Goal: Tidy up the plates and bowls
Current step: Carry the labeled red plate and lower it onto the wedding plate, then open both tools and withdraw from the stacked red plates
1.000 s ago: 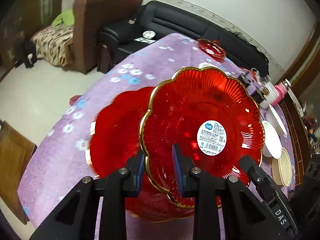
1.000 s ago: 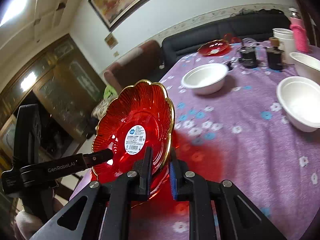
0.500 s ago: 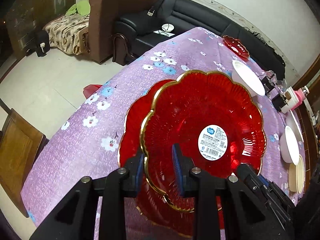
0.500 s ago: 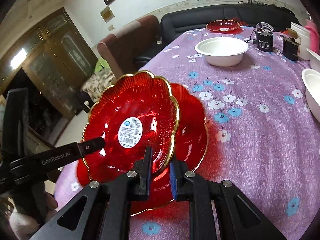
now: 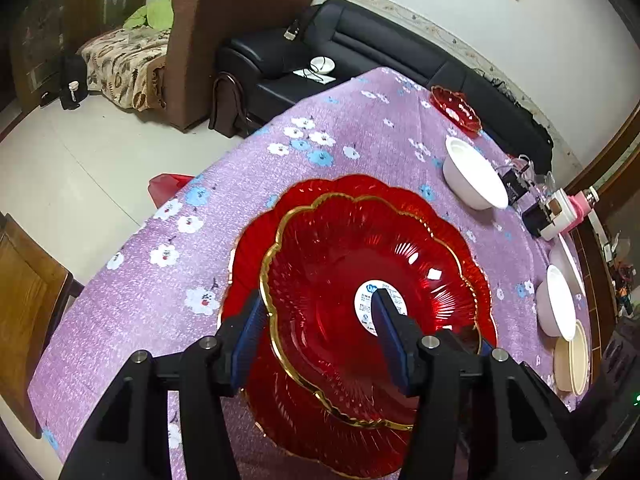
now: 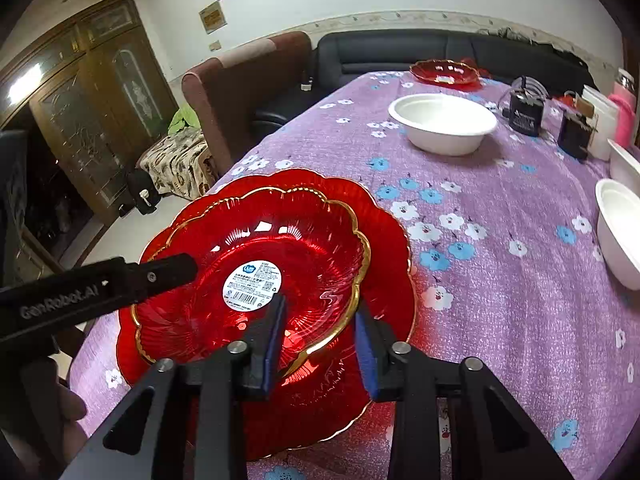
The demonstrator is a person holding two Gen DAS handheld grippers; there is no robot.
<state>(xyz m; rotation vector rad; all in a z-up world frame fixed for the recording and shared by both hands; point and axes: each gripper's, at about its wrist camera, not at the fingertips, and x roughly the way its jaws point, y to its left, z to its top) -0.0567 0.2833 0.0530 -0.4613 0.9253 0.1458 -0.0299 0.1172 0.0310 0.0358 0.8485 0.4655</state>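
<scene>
Where both tongs gape, plate (image 5: 340,280) rim between

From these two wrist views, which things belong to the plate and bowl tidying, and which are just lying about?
Belongs to the job:
- small red plate, resting in the large red plate
- third red plate at the far end
- white bowl, and white bowls at the right edge

Just lying about:
- black devices with cables
- pink bottle
- white cup
</scene>
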